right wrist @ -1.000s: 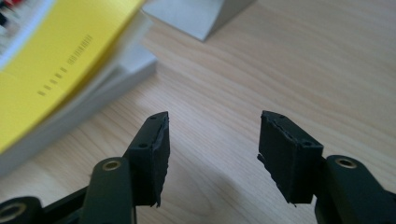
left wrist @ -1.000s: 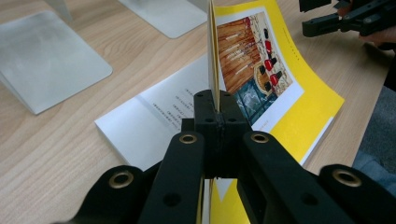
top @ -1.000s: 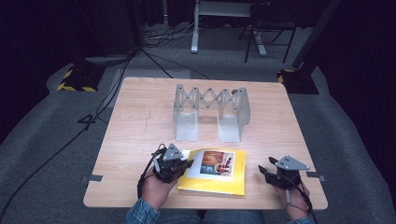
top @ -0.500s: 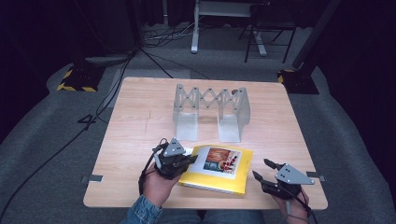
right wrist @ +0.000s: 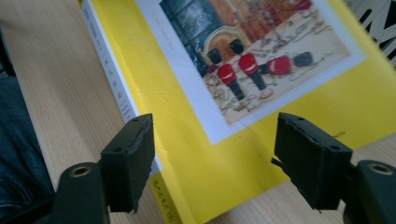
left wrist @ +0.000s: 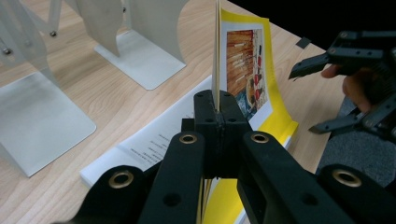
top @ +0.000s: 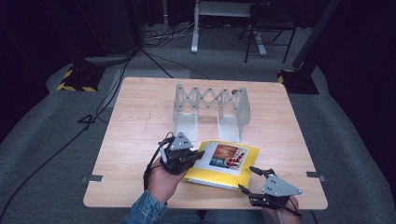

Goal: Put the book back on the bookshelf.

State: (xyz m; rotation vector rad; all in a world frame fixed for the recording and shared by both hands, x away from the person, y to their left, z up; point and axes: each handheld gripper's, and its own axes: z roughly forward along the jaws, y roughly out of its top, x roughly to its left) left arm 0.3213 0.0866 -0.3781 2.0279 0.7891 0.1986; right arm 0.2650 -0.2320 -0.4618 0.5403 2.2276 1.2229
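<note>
A yellow book (top: 224, 163) with a picture on its cover lies on the wooden table (top: 140, 121) near the front edge. My left gripper (top: 194, 157) is shut on the left edge of the cover (left wrist: 243, 70), which stands lifted off the white pages (left wrist: 154, 144). In the left gripper view the jaws meet around the thin cover at my left gripper (left wrist: 217, 109). My right gripper (top: 245, 178) is open at the book's front right corner, with the jaws spread wide above the yellow cover (right wrist: 261, 60). My right gripper (right wrist: 219, 154) holds nothing.
A grey metal expanding bookend rack (top: 210, 109) stands upright just behind the book, mid-table. Bare wood lies to the left and right of it. The table's front edge (top: 205, 205) is close under both hands. Cables and stands (top: 219, 18) sit on the floor beyond.
The left gripper has raised the cover's left edge and the book has turned slightly. The right gripper has moved left and nearer the front edge, close to the book's corner.
</note>
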